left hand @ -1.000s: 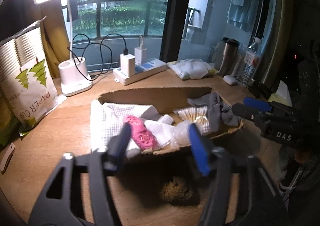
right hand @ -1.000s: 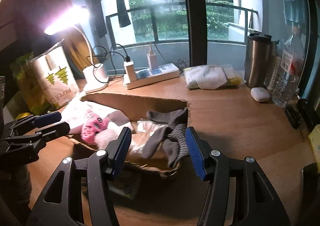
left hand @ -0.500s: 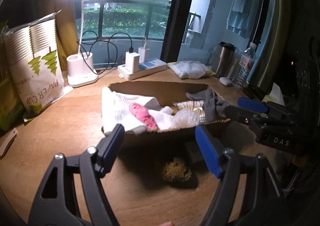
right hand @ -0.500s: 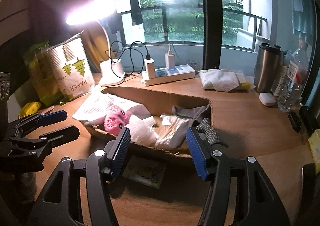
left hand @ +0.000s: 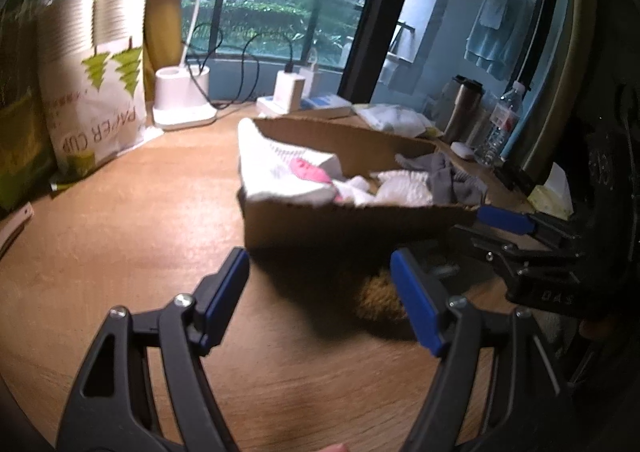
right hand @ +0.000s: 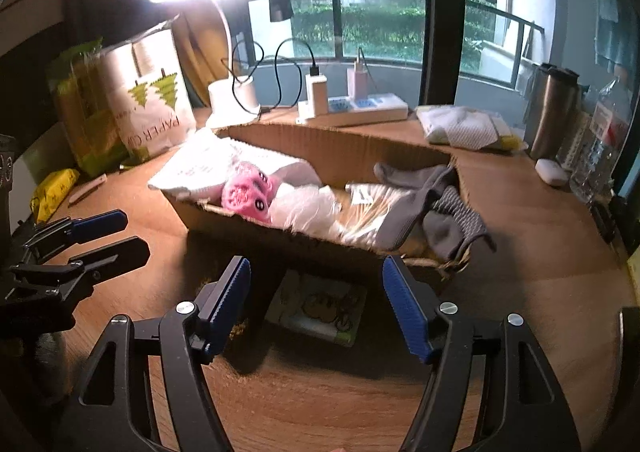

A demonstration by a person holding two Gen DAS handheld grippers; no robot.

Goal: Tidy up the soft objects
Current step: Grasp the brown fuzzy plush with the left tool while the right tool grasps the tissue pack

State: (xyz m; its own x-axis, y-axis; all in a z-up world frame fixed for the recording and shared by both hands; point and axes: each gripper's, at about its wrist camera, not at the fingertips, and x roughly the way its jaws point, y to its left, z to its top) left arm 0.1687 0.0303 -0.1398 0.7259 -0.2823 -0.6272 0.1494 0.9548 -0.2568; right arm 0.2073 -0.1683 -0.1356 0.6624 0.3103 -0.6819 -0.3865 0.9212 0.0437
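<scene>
Both tongs, left tongs (left hand: 320, 292) and right tongs (right hand: 316, 300), gape empty at lower centre. Mid-frame, the cardboard box (right hand: 304, 144) already holds socks (right hand: 432, 204), a pink plush (right hand: 248, 196) and cloths. A fuzzy brown ball (left hand: 376, 300) on the surface (left hand: 120, 252) probably remains.

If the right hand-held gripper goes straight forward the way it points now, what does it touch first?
Probably the near wall of the cardboard box, which stands directly ahead of the open right hand-held gripper. A small printed packet lies on the table below that line; depth is unclear, so a low path might meet it first.
</scene>
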